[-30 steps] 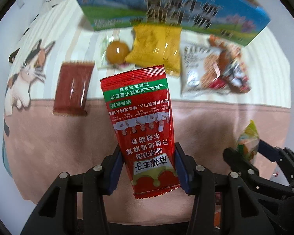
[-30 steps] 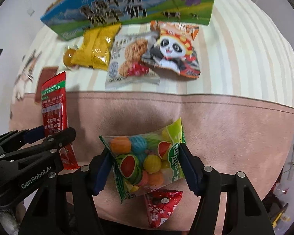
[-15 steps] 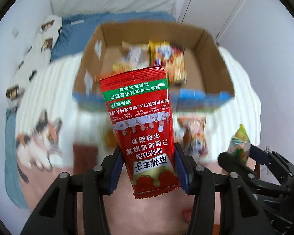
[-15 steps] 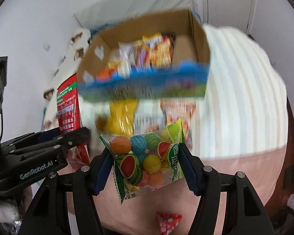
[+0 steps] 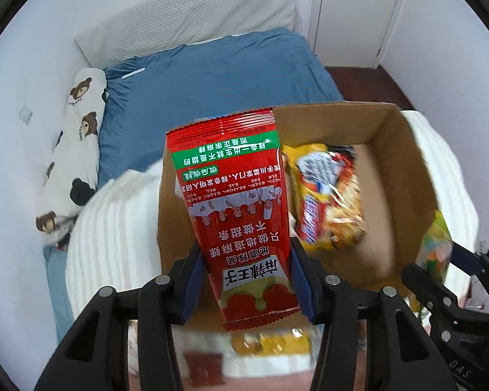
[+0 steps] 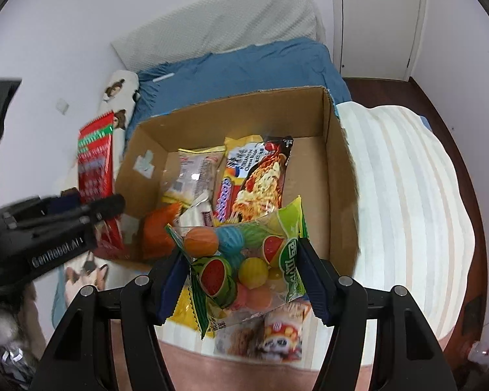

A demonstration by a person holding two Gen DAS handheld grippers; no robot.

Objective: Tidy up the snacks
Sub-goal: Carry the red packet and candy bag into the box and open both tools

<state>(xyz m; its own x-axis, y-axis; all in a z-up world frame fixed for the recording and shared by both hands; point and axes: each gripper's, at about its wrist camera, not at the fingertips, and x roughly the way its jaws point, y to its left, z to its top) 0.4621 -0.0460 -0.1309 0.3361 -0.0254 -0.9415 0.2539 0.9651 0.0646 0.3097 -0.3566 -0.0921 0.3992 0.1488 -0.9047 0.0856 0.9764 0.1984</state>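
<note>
Both grippers (image 5: 246, 282) (image 6: 241, 277) clamp snack packets (image 5: 238, 202) (image 6: 244, 260) over box (image 6: 339, 163).

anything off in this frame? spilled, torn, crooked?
Nothing spilled or visibly torn. The packets in the cardboard box lie jumbled, overlapping at angles rather than in rows. A few packets are outside on the blanket, below its near wall. Left gripper holds the red packet, right gripper the candy bag, both intact.
</note>
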